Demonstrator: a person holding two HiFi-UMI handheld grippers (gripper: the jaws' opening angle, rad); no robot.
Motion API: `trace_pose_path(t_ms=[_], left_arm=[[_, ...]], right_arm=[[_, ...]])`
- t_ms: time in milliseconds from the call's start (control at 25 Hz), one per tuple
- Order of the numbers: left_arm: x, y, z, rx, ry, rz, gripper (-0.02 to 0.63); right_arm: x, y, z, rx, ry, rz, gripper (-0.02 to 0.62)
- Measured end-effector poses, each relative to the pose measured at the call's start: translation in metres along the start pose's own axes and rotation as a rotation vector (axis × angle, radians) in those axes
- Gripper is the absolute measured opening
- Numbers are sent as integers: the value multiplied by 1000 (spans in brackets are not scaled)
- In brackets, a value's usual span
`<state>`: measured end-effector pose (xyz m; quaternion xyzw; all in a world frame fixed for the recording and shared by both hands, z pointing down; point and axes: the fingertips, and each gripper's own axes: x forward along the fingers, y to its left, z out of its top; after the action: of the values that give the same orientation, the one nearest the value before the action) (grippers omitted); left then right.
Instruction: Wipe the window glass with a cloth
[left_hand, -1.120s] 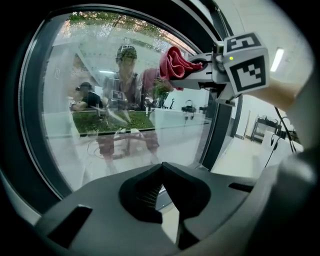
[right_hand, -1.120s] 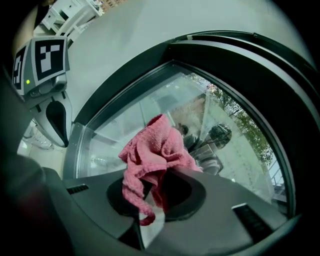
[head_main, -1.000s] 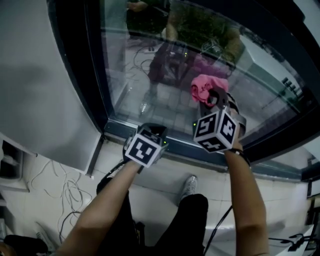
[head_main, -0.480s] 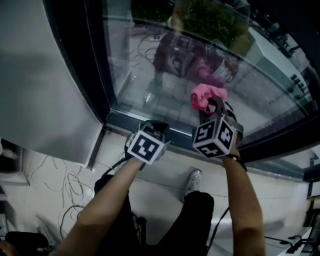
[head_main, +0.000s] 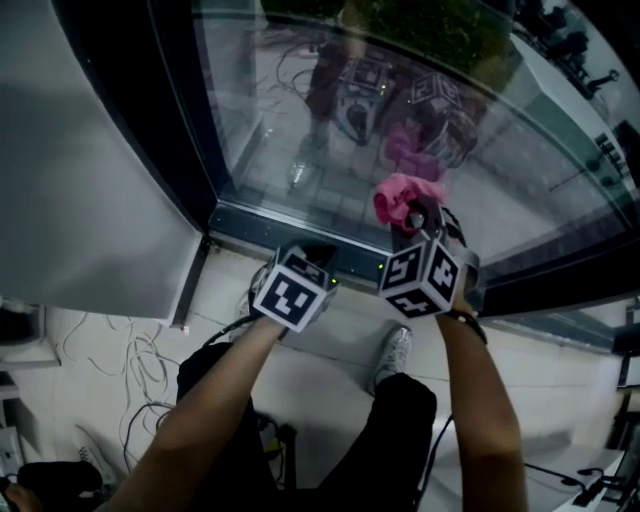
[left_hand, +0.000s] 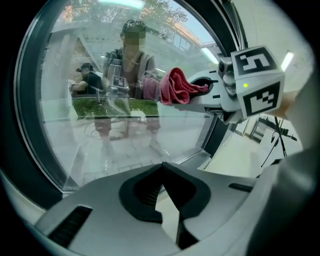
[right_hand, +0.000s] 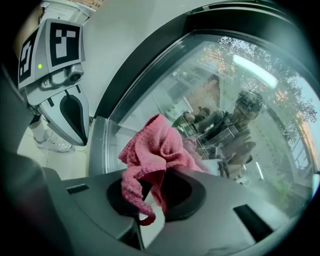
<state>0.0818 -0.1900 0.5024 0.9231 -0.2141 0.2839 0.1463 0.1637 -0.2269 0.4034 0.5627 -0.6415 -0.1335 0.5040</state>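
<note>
Well, r. gripper (right_hand: 143, 202) clamped on crumpled pink terry cloth (right_hand: 156, 144), low by the large clear window glass (head_main: 470, 120); l. gripper (left_hand: 163, 186) jaws together, empty. Risk: only a fold's pinched, so rubbing may pull cloth free.

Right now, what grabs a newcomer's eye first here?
The crumpled pink cloth stands out, pinched in the right gripper close to the large window glass. The glass mirrors the cloth as a pink blur above it. The left gripper, shut and empty, hangs lower, near the dark window frame.

Lab-like room, floor cables (head_main: 148, 372), big window (head_main: 290, 110)
</note>
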Motion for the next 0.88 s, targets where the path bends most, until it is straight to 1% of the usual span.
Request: trace_pose_path(t_ms=[200,280,400,560,720,880], left_arm=[[9,0,-10,0,37,-9,8],[11,2,-14,5,51,-5,8],[16,4,-20,-7,69,-15,8],[18,-2,-29,18,98,-26,8],[19,10,-37,23,120,13,8],[24,10,-39,7,136,-4,8]], right_arm=[[10,14,-8,9,0,19,55],[16,25,-16,17,12,41,55],[31,44,-30,30,35,82,55],[43,75,-56,55,81,144,55],[60,95,-67,68,88,182,55],[75,113,-81,83,108,217,55]])
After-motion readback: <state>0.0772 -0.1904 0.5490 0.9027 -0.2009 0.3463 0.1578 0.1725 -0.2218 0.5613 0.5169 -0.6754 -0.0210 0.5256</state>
